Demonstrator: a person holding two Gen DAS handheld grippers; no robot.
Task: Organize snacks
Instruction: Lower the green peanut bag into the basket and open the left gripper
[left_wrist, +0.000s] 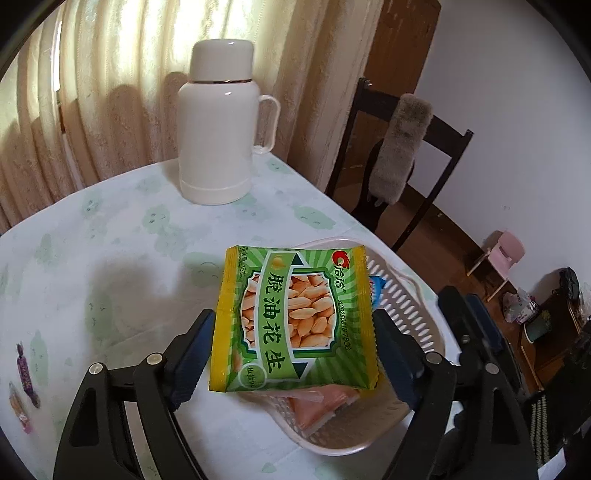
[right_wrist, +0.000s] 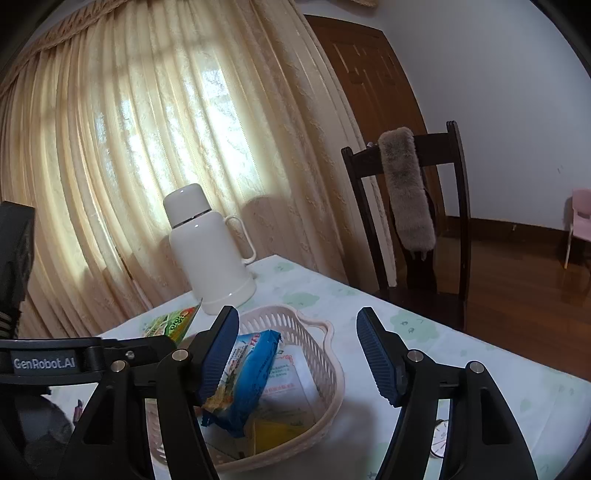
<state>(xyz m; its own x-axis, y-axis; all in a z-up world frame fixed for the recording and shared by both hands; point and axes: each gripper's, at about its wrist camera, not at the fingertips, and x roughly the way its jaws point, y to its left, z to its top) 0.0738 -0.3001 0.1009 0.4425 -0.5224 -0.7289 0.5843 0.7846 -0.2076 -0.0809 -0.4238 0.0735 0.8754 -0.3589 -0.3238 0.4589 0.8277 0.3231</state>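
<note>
While the left gripper (left_wrist: 291, 328) stands spread, the peanut packet (left_wrist: 293, 325) sits between its pads above the basket (left_wrist: 406, 314); contact is unclear. Right gripper (right_wrist: 295, 354) is parted, blue packet (right_wrist: 247, 384) against its left pad.

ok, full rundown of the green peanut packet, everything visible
The green peanut packet is a glossy foil pouch with yellow crimped side seams, a photo of peanuts and Chinese lettering. Sealed and puffy, it sits between the fingers of the left hand-held gripper, over the rim of the white plastic basket. Whether the pads still press it is unclear.
</note>
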